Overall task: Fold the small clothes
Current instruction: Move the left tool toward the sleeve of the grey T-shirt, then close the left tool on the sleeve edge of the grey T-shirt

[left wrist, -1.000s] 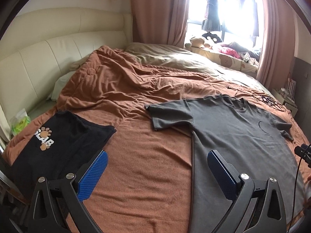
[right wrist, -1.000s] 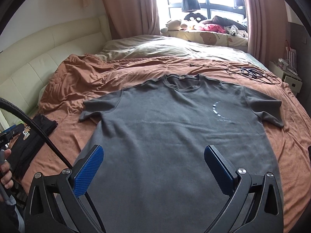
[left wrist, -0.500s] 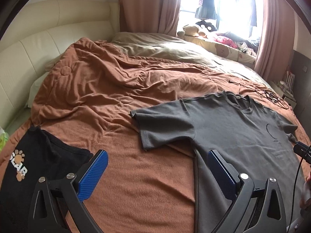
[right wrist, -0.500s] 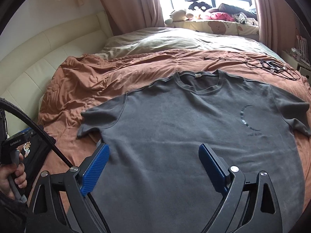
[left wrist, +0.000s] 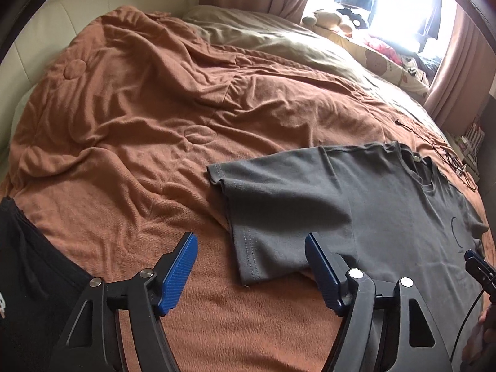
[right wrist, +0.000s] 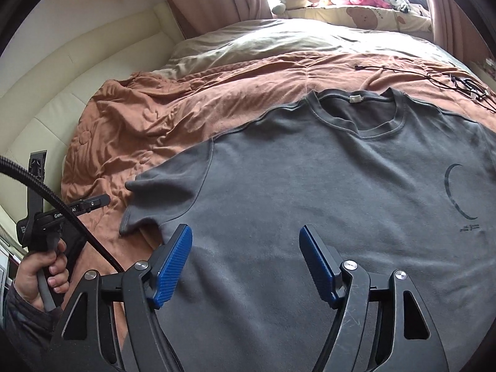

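Shirts: two on the bed (left wrist: pixel 130 130); one grey T-shirt (right wrist: pixel 310 192) spread flat, one black shirt (left wrist: pixel 28 263) at the left edge.
Left gripper (left wrist: pixel 251 266): jaws closing, hovering at the grey sleeve, gripping nothing.
Right gripper (right wrist: pixel 245 260): jaws closing above the grey T-shirt's body, empty.

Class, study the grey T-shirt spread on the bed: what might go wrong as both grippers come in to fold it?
1. The left gripper, closing, straddles only the sleeve hem of the grey cotton T-shirt; it may pinch the rust-brown fleece blanket too.
2. The right gripper, also closing, is over flat mid-body cloth, so its fingers may slide without catching.
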Demonstrator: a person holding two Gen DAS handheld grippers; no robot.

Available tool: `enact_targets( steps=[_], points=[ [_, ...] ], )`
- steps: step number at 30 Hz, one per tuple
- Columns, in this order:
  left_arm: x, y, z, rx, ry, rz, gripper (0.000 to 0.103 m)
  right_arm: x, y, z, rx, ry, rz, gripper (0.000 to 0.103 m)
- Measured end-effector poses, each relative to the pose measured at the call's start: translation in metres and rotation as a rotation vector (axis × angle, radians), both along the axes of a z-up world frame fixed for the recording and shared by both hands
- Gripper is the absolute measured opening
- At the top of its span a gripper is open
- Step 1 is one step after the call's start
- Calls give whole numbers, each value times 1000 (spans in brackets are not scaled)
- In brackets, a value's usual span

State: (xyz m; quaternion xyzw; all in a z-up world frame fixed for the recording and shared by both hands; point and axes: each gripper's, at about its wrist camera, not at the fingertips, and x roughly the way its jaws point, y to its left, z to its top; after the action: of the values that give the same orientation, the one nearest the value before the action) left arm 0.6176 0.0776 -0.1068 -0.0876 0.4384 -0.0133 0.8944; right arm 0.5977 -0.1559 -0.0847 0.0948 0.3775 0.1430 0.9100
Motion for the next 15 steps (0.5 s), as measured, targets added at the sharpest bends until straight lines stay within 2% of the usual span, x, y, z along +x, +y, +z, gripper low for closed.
enact_targets(
  steps=[6,9,12,15],
  points=[
    [33,3,-27,-7,55,18,69,28,4,-14,44,50,7,49],
    [49,1,-40,-15,82,20,62,43,10,-22,52,80,8,40],
    [62,-2,-53,10,105,15,62,57,17,-30,76,121,14,31],
    [75,-1,-73,-30,166,27,61,68,25,-38,104,147,25,28]
  ],
)
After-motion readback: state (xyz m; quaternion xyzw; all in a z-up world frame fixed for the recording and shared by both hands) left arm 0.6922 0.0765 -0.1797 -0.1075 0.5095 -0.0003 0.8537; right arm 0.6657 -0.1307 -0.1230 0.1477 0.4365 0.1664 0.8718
